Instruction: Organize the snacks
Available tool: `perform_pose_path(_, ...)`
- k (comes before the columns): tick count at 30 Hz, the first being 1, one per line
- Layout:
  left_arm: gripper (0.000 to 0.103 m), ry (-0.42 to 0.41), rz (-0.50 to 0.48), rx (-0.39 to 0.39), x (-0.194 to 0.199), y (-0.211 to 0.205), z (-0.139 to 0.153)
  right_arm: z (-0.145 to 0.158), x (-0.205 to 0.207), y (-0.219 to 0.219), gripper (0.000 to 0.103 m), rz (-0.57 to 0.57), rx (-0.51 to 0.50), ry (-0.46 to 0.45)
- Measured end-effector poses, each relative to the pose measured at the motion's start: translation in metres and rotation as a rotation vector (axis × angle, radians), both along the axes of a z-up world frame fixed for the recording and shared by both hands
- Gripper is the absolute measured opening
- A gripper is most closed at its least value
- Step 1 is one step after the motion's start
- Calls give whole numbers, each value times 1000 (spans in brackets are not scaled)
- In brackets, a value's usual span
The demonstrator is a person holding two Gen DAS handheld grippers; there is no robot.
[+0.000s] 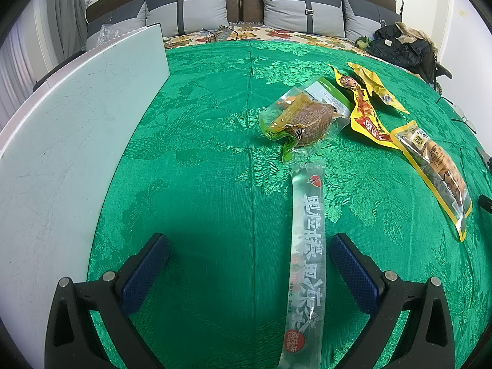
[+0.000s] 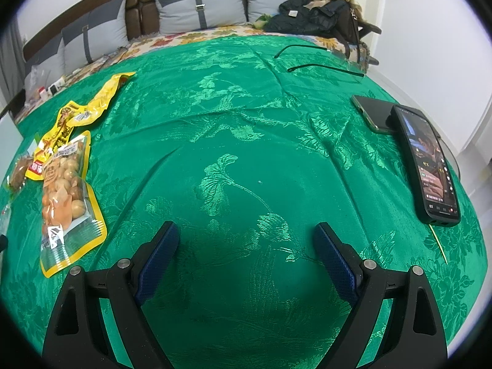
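Both hand-held grippers gape over the green cloth, nothing gripped.

Four snack packs: a clear jelly stick lies lengthwise between the left hand-held gripper fingers, untouched; beyond it a green-edged pack, a yellow pouch and a yellow-rimmed nut bag. White board borders the left. The right hand-held gripper has open cloth ahead; two phones near the right edge.

Left gripper, jaws spread wide, blue pads facing inward. Right gripper, jaws likewise parted, nothing held between its fingers.
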State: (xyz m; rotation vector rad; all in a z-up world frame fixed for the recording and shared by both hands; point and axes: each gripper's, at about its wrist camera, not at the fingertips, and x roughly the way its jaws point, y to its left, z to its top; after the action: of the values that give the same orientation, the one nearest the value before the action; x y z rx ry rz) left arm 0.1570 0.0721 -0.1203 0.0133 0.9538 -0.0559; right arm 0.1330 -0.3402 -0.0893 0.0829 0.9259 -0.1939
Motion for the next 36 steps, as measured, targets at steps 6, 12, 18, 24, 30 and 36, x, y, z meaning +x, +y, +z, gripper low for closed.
perform_pose_path(6,103,0,0,0,0,0,0,0,0,0,92,0,1,0)
perform_pose_path(12,103,0,0,0,0,0,0,-1,-1,-2,92,17,4,-1)
perform_pose_path(18,103,0,0,0,0,0,0,-1,-1,-2,92,28,1,0)
perform_pose_path(24,103,0,0,-1,0,0,0,23,-5,7,90,54,57,-34)
perform_pose_path(30,103,0,0,0,0,0,0,44,36,73,90,370,197,-18)
perform_pose_path(36,103,0,-1,2,0,0,0,7,75,140,90,550,22,195)
